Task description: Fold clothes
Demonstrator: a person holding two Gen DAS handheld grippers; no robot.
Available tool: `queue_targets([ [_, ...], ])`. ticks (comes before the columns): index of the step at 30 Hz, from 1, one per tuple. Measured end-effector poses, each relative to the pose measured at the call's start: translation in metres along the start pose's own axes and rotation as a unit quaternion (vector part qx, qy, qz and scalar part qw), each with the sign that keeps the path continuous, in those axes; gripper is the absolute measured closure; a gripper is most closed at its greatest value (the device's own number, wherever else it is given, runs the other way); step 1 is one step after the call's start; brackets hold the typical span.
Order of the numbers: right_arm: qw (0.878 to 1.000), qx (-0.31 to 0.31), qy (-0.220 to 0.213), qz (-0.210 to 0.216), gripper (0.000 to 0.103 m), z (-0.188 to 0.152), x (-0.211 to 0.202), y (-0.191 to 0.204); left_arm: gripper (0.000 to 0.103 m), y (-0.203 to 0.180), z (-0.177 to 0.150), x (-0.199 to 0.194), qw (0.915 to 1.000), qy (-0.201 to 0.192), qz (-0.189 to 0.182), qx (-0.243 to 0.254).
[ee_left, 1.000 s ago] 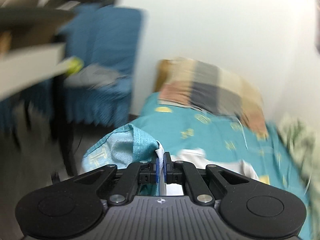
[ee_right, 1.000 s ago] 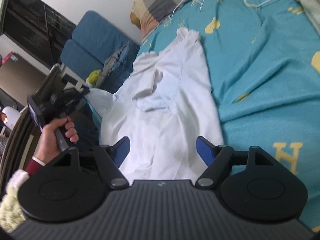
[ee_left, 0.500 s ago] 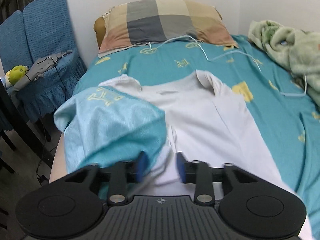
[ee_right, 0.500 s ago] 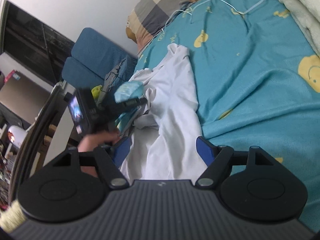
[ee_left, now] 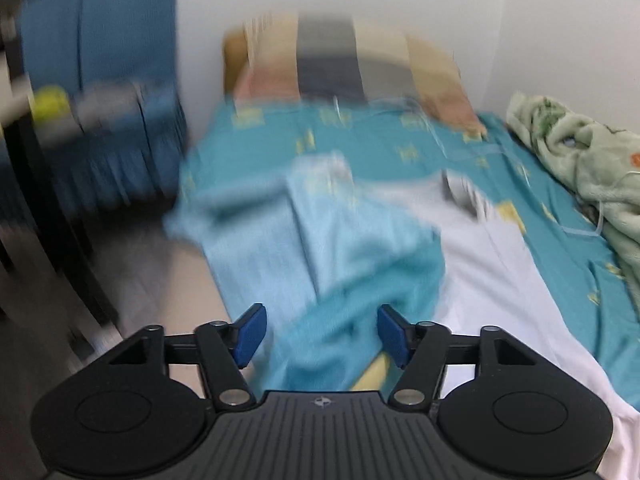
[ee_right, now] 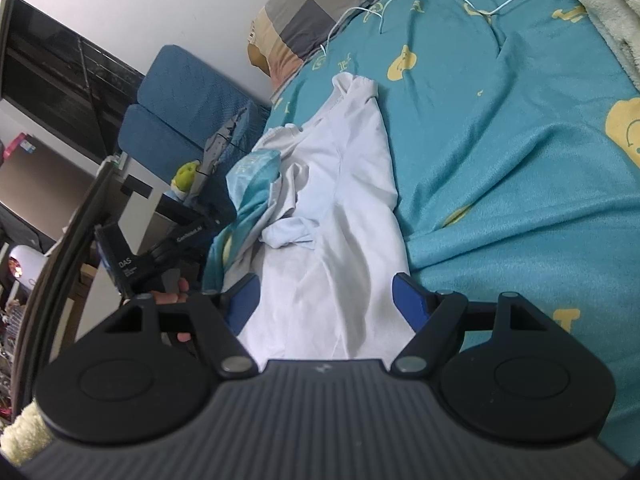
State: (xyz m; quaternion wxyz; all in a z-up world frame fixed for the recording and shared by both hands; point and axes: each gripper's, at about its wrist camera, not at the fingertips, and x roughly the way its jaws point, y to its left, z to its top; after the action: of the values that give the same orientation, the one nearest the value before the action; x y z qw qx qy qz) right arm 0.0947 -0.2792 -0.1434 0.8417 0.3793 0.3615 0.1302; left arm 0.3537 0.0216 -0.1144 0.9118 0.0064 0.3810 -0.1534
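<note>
White shirt (ee_right: 344, 216) lying lengthwise, collar toward pillow (ee_right: 320, 12); left gripper (ee_left: 320, 334) labelled "DAS", wide; right gripper (ee_right: 326, 300) wide.

A white shirt (ee_right: 340, 216) lay lengthwise on the teal bedsheet (ee_right: 500, 152), its lower part between the right gripper's (ee_right: 326, 300) spread blue fingers, while left of the shirt the left gripper (ee_right: 160, 256) seemed empty.

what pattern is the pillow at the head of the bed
Large checks of grey, tan and peach on the pillow, sharpest in the right wrist view.
</note>
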Motion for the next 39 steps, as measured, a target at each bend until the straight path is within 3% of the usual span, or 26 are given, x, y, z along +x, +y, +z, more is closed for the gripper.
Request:
queue_targets([
  [1, 1.000, -0.001, 0.002, -0.003, 0.027, 0.000, 0.002, 0.000, 0.086, 0.006, -0.004, 0.002, 0.9998, 0.009, -0.006, -0.014],
  [5, 1.000, -0.010, 0.007, -0.017, 0.027, -0.003, 0.009, 0.002, 0.098, 0.043, -0.013, -0.023, 0.9917, -0.043, -0.041, -0.114],
  [7, 1.000, -0.012, 0.009, -0.018, 0.027, -0.004, 0.011, 0.003, 0.099, 0.070, -0.019, -0.041, 0.9802, -0.076, -0.042, -0.178],
  [9, 1.000, -0.017, 0.011, -0.019, 0.027, -0.006, 0.012, 0.004, 0.100, 0.100, -0.028, -0.060, 0.9627, -0.110, -0.033, -0.245],
  [11, 0.999, -0.023, 0.013, -0.020, 0.027, -0.007, 0.014, 0.005, 0.100, 0.129, -0.039, -0.074, 0.9454, -0.126, -0.002, -0.301],
  [14, 0.999, -0.026, 0.014, -0.023, 0.027, -0.008, 0.016, 0.006, 0.100, 0.164, -0.064, -0.073, 0.9267, -0.092, 0.078, -0.356],
  [16, 0.999, -0.028, 0.014, -0.025, 0.027, -0.008, 0.017, 0.006, 0.100, 0.181, -0.084, -0.059, 0.9085, -0.036, 0.128, -0.396],
  [17, 0.999, -0.028, 0.014, -0.026, 0.027, -0.008, 0.017, 0.006, 0.100, 0.186, -0.095, -0.052, 0.9002, -0.013, 0.143, -0.411],
  [18, 0.999, -0.030, 0.014, -0.028, 0.027, -0.008, 0.018, 0.006, 0.100, 0.187, -0.104, -0.047, 0.8987, 0.002, 0.146, -0.414],
  [19, 0.999, -0.032, 0.013, -0.029, 0.027, -0.008, 0.018, 0.007, 0.100, 0.188, -0.111, -0.044, 0.8984, 0.015, 0.149, -0.413],
  [21, 0.999, -0.037, 0.012, -0.030, 0.027, -0.008, 0.019, 0.008, 0.099, 0.181, -0.112, -0.046, 0.9099, 0.024, 0.154, -0.384],
  [26, 0.998, -0.060, 0.003, -0.024, 0.027, -0.008, 0.017, 0.016, 0.070, 0.143, -0.094, -0.093, 0.9438, 0.001, 0.157, -0.291],
  [29, 0.996, -0.087, -0.009, -0.018, 0.027, -0.008, 0.011, 0.025, 0.062, 0.102, -0.082, -0.134, 0.9631, -0.029, 0.148, -0.223],
  [31, 0.995, -0.101, -0.014, -0.009, 0.027, -0.007, 0.006, 0.030, 0.055, 0.076, -0.078, -0.160, 0.9677, -0.040, 0.134, -0.210],
  [35, 0.994, -0.111, -0.014, 0.015, 0.027, -0.003, -0.002, 0.039, 0.051, 0.016, -0.071, -0.201, 0.9735, -0.071, 0.106, -0.190],
  [39, 0.994, -0.103, -0.002, 0.048, 0.027, 0.017, -0.004, 0.055, 0.045, -0.029, -0.068, -0.201, 0.9725, -0.090, 0.106, -0.187],
])
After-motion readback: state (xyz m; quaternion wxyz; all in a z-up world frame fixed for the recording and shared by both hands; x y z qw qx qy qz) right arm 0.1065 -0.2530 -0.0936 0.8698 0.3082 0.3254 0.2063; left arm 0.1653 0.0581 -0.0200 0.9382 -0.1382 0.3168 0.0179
